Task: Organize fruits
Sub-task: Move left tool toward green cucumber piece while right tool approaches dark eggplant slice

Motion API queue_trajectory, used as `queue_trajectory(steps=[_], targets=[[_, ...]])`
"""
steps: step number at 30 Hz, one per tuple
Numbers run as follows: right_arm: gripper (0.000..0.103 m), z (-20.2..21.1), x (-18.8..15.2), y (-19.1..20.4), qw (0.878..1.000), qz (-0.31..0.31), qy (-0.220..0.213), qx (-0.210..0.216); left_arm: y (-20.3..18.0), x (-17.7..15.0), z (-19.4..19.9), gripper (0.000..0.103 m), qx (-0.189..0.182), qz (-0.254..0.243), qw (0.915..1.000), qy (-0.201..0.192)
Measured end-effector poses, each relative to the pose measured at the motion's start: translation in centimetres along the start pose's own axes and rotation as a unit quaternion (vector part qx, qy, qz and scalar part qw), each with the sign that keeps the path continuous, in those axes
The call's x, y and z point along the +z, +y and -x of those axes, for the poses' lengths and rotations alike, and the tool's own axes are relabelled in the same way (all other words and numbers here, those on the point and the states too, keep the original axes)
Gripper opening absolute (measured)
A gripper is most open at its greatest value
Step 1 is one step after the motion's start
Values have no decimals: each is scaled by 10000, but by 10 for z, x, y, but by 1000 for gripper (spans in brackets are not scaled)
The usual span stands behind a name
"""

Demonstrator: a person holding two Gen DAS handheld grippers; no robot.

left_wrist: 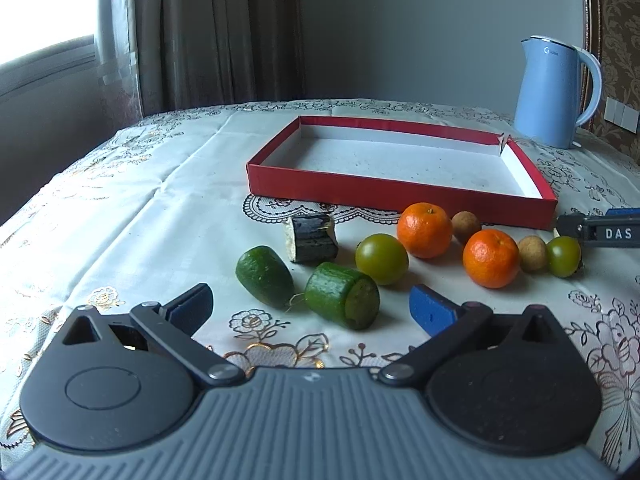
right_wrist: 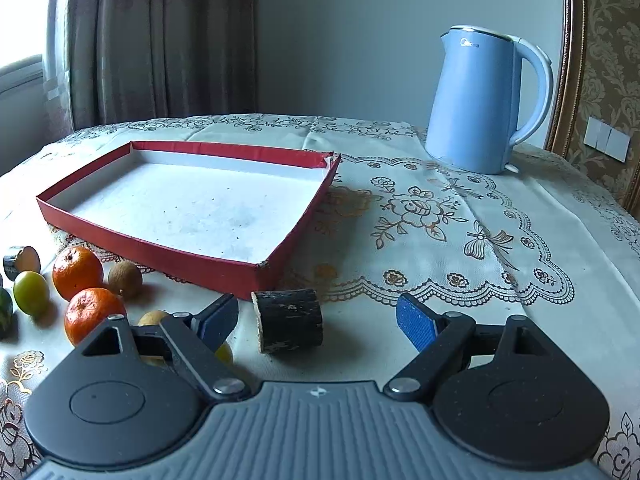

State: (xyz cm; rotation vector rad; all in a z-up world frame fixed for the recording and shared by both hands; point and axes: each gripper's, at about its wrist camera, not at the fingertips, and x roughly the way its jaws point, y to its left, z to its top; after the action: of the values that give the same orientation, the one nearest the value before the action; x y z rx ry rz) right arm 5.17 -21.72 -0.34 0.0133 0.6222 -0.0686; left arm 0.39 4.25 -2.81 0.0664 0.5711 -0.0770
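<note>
A shallow red tray (left_wrist: pixel 400 194) (right_wrist: pixel 168 256) with nothing in it lies mid-table. In front of it sit two oranges (left_wrist: pixel 425 230) (left_wrist: pixel 491 258), two green tomatoes (left_wrist: pixel 382 258) (left_wrist: pixel 564 256), two brown longans (left_wrist: pixel 466 226) (left_wrist: pixel 532 254), two cucumber pieces (left_wrist: pixel 264 274) (left_wrist: pixel 342 296) and a dark cane piece (left_wrist: pixel 311 238). My left gripper (left_wrist: pixel 312 306) is open just short of the cucumber pieces. My right gripper (right_wrist: pixel 317 322) is open around a second dark cane piece (right_wrist: pixel 290 320); neither pad touches it. One of its fingers (left_wrist: pixel 592 232) shows at the right edge of the left wrist view.
A blue electric kettle (left_wrist: pixel 552 92) (right_wrist: pixel 480 100) stands at the back right, beyond the tray. A floral lace cloth (right_wrist: pixel 460 240) covers the table. Curtains and a window are behind on the left; the table edge curves away on the left.
</note>
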Motion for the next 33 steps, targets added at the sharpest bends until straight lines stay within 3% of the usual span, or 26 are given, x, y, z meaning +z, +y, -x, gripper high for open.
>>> queue_trajectory(steps=[8,15,26,33], targets=[[87,-7,-3,-6,9999,-142,41,76,7,-8,10,103,-158,-285,9991,-263],[87,-8,-3,-7,9998,-166,39,104,-8,-4,7,103,-399,-949,9931,-555],[87,-10,-5,-12,9996,-271,50,101,-17,-1,-8,103,-1041,-1674,9795,-411],[87,-12,-5,-12,9995,-291,61,105,-19,4,-20,103,-1471,-1755,9733,-121]])
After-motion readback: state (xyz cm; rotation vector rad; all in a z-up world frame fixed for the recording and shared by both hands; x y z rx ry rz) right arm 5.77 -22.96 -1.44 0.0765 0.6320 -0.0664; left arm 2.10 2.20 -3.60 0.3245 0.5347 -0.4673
